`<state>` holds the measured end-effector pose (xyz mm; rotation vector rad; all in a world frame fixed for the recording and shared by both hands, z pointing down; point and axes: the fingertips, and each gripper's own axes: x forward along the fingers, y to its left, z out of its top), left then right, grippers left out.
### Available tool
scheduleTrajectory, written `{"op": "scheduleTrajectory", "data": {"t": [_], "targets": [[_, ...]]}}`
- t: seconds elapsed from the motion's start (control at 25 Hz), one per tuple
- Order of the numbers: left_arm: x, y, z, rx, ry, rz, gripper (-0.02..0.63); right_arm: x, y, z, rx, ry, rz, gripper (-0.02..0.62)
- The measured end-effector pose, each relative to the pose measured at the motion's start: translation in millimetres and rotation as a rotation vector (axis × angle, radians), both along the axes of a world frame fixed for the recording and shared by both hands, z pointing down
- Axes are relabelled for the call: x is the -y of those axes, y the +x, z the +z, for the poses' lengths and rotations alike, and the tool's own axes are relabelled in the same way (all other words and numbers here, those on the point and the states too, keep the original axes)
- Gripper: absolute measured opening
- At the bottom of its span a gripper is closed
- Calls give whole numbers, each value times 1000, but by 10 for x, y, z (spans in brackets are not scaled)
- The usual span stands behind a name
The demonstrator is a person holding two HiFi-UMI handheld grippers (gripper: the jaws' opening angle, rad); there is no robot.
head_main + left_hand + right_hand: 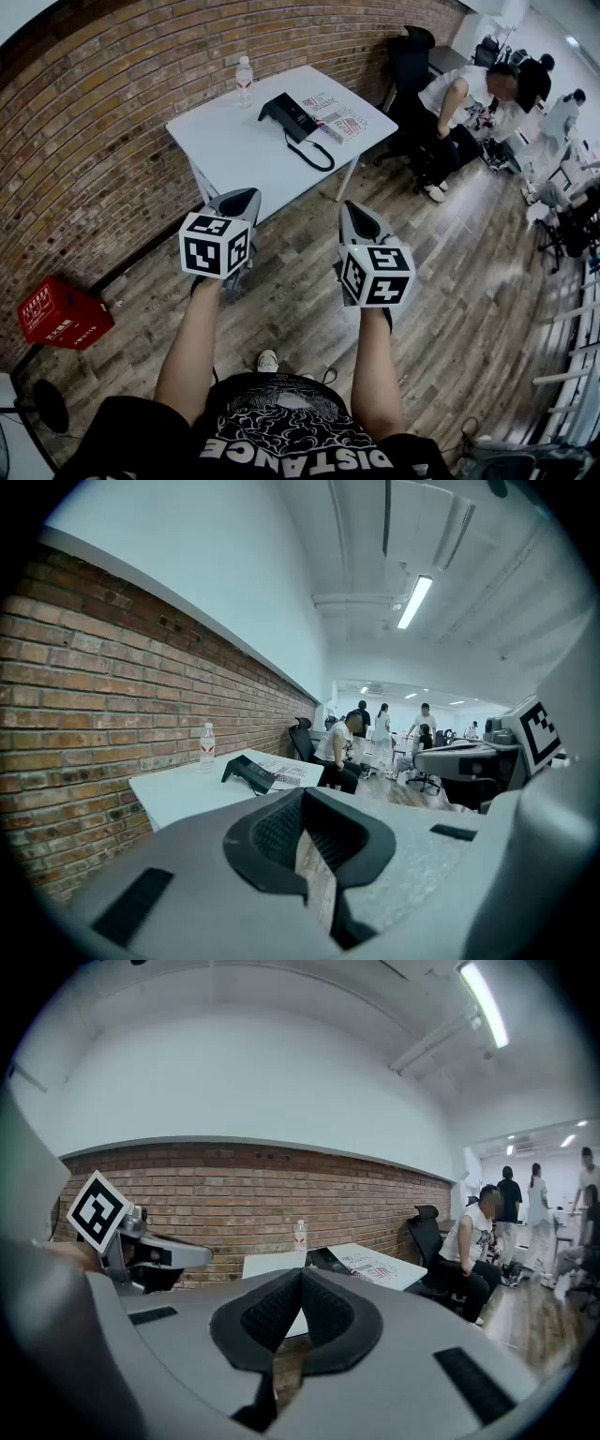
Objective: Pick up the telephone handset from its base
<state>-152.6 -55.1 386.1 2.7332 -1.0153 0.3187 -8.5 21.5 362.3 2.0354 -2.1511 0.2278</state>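
A black telephone (pixel 289 116) sits on the far part of a white table (pixel 234 150), its handset resting on the base. Its cord (pixel 311 154) trails toward the table's near edge. The phone also shows small in the left gripper view (pixel 250 773) and the right gripper view (pixel 327 1260). My left gripper (pixel 240 201) and right gripper (pixel 355 217) hang side by side over the wooden floor, well short of the table. Both have their jaws together with nothing between them, seen close up in the left gripper (pixel 302 795) and right gripper (pixel 302 1275) views.
A water bottle (pixel 244 80) and printed papers (pixel 334 114) share the table. A brick wall (pixel 94 112) runs behind it. A red crate (pixel 61 314) stands on the floor at left. A seated person (pixel 461 105) and a black office chair (pixel 411 54) are right of the table.
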Motion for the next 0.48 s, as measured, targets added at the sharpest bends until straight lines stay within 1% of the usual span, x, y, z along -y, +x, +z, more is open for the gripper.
{"op": "scheduleTrajectory", "data": {"t": [0.2, 0.48], "targets": [[143, 2, 8, -7, -11, 3, 8, 133, -35, 18, -11, -12, 0, -2], [319, 61, 5, -26, -15, 39, 9, 303, -64, 10, -20, -18, 6, -2]]}}
